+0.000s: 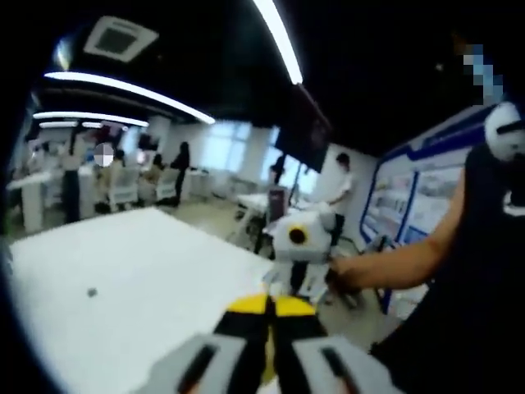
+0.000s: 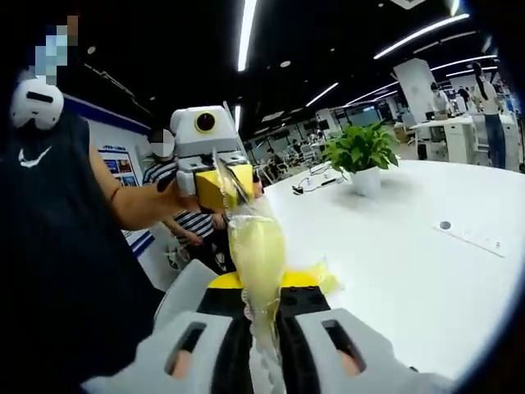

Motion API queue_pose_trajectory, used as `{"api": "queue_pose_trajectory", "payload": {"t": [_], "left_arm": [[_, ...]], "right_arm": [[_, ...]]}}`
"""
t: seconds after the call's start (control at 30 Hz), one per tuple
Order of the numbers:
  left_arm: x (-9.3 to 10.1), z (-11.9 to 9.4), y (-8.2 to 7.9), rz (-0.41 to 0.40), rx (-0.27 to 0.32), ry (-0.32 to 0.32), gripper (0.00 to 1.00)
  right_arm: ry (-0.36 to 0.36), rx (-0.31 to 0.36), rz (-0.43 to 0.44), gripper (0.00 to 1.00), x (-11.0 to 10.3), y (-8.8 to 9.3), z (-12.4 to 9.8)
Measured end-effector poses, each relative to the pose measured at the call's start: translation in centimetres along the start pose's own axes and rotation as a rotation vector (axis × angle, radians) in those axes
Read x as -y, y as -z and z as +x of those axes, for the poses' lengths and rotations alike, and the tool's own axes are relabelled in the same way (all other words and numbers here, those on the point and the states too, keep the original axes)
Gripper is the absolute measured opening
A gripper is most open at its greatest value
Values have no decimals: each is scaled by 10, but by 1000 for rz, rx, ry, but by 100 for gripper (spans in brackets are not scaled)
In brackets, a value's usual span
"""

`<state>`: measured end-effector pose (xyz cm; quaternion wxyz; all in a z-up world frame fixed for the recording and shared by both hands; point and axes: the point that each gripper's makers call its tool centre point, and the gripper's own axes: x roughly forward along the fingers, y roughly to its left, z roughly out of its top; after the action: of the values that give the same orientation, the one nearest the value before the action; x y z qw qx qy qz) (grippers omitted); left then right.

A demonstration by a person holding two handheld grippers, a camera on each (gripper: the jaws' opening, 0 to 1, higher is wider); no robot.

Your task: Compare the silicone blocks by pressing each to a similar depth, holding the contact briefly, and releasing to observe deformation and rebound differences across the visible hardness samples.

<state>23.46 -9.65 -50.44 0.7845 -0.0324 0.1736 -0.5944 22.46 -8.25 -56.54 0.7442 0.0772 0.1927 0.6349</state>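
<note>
Right gripper view: pale yellow block stretched between both hand-held grippers

Right gripper view gives me my right hand-held gripper [image 2: 262,308], its jaws drawn narrow around the lower end of a translucent, pale yellow silicone block [image 2: 257,250]. The block rises away from those jaws as a long, stretched strip. Its far end sits in the yellow jaws of the left hand-held gripper [image 2: 220,187], held up by a person's hand [image 2: 182,195] above the edge of the white table [image 2: 394,263]. A potted plant [image 2: 361,156] stands further back on that table.

Left gripper view shows me the left hand-held gripper [image 1: 268,310] from behind, yellow tips nearly together; what lies between them I cannot tell. Beyond it the right hand-held gripper [image 1: 297,246] appears, gripped by a hand [image 1: 351,271], with the table [image 1: 139,287] to the left
</note>
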Motion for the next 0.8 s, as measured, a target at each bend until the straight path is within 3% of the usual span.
{"api": "queue_pose_trajectory", "payload": {"t": [0.17, 0.57, 0.7, 0.77, 0.8], "left_arm": [[-2, 1, -2, -7, -14, -29, 0], [3, 4, 8, 28, -36, -26, 0], [4, 7, 13, 20, -99, -48, 0], [3, 8, 13, 63, -105, -69, 0], [4, 10, 12, 43, -100, -73, 0]], "right_arm": [[5, 12, 0, 6, 3, 0, 0], [8, -45, -28, 4, -1, 10, -4], [15, -54, -45, 5, 0, 17, -4], [15, -41, -23, 7, 1, 18, -5], [16, -25, -32, 8, 2, 17, -6]]}}
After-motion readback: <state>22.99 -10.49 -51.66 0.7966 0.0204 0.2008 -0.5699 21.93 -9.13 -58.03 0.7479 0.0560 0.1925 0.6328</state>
